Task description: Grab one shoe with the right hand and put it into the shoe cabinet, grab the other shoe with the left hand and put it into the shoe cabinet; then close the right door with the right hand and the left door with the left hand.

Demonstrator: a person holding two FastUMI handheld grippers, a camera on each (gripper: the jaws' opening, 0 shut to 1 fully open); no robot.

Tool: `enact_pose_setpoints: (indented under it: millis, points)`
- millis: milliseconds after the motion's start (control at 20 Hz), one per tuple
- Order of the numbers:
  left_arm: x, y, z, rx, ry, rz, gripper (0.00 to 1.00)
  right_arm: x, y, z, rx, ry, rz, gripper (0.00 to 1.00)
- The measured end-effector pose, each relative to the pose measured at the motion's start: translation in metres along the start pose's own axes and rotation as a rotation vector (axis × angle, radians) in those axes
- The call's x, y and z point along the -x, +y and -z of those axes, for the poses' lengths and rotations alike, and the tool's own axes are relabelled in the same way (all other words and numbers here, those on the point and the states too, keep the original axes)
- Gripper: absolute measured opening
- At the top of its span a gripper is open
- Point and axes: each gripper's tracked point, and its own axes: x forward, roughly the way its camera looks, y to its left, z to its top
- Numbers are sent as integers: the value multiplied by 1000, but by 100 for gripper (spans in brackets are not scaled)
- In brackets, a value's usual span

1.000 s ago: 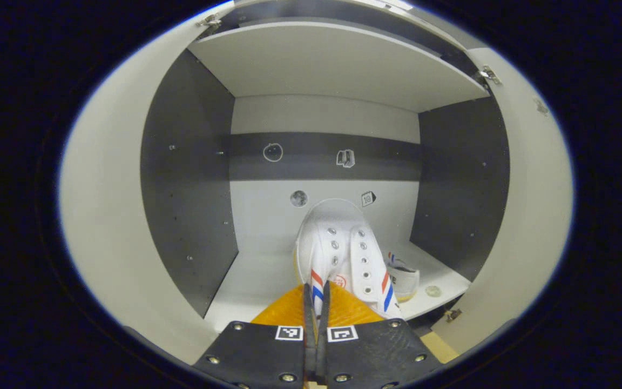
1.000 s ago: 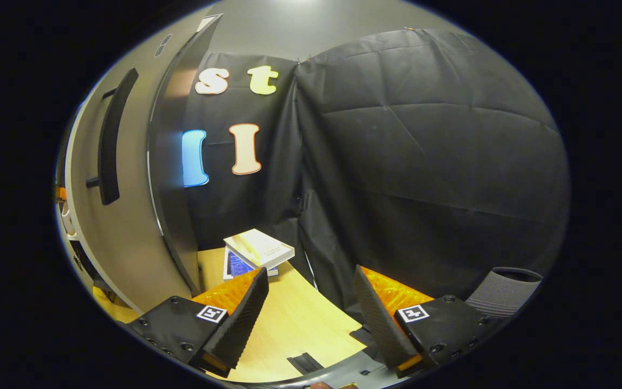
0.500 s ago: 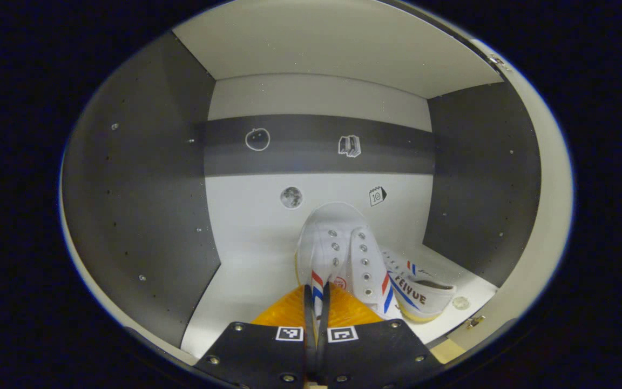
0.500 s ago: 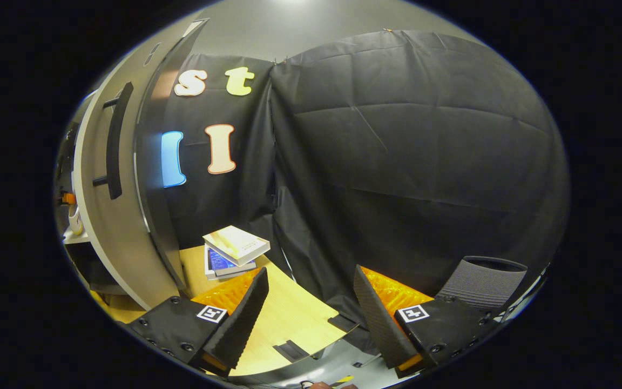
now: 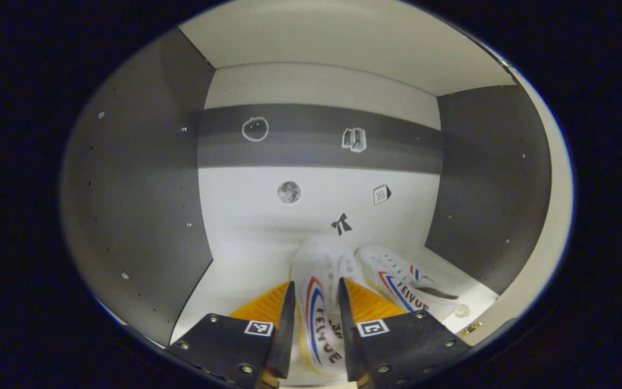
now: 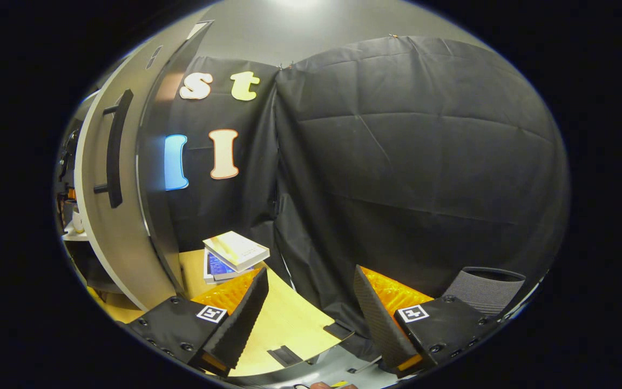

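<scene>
The left tongs [image 5: 313,319] are reaching deep into the shoe cabinet [image 5: 138,205], their fingers standing somewhat apart on either side of a white shoe [image 5: 319,319]; a little daylight is showing between each finger and the shoe, so they are not looking to be pinching it; the shoe seems to be lying on the cabinet floor [image 5: 235,275], though the picture is blurred there. The other shoe [image 5: 405,283] is sitting just to the right, near the right wall; so, by my judgement, the second placing is being finished and both shoes are inside.

The right tongs [image 6: 305,319] are hanging wide open and holding nothing, hovering above the counter [image 6: 289,319] and facing the black cloth wall; the right door [image 6: 114,200] is standing open to their left, its long dark handle [image 6: 112,148] facing outward.

The next move is calling for the left tongs to draw straight back out without dragging the shoe along; then the right tongs should be swinging toward the right door to push it shut, and the left door follows.

A stack of books [image 6: 232,256] is lying on the counter beside the open door, apparently behind its swing; a ribbed grey bin [image 6: 486,289] is standing at the far right, well apart; the left tongs inside the cabinet would be in the way of the doors.
</scene>
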Motion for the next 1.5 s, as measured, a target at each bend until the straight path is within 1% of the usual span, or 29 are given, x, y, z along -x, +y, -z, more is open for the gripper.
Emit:
enact_pose_setpoints:
  millis: [100, 150, 250, 400, 450, 550, 700, 750, 950, 1050, 1100, 1150, 1200, 1250, 1300, 1400, 1450, 1500]
  points:
    - [16, 2, -22, -37, -70, -35, 80, -9, 7, -8, -17, -13, -36, 97]
    - [40, 1, -30, -60, -76, -36, 96, -13, 12, -15, -22, -23, -60, 97]
    - [63, -7, -37, -71, -87, -36, 96, -23, 21, -28, -22, -46, -110, 97]
    - [104, -21, -39, -25, -97, -32, 96, -39, 37, -52, -15, -87, -189, 97]
    - [118, -24, -39, -12, -100, -37, 100, -42, 44, -63, -17, -103, -220, 97]
    - [142, -32, -37, -1, -108, -37, 100, -51, 57, -83, -16, -133, -281, 99]
    - [182, -36, -38, -31, -132, -92, 100, -56, 77, -109, -12, -171, -387, 97]
    - [195, -39, -38, -34, -141, -108, 100, -57, 83, -115, -5, -180, -423, 99]
    - [260, -53, -23, -55, -168, -205, 100, -53, 107, -135, 27, -195, -565, 99]
    - [285, -63, -15, -83, -163, -230, 96, -49, 125, -137, 35, -192, -639, 97]
    - [295, -66, -12, -106, -157, -241, 96, -46, 134, -139, 35, -189, -674, 97]
    - [304, -69, -10, -130, -151, -254, 100, -42, 142, -142, 33, -189, -709, 98]
    - [313, -69, -9, -146, -148, -271, 100, -41, 151, -147, 31, -186, -739, 99]
    - [319, -71, -7, -149, -145, -278, 100, -36, 157, -149, 30, -179, -764, 97]
    - [323, -73, -6, -140, -137, -276, 100, -31, 163, -148, 26, -169, -784, 99]
    - [327, -74, 9, -103, -98, -265, 100, -18, 175, -149, 27, -155, -827, 97]
    - [328, -70, 10, -86, -90, -275, 100, -16, 174, -151, 34, -157, -820, 97]
    - [328, -67, 11, -71, -81, -283, 100, -17, 172, -152, 39, -162, -809, 91]
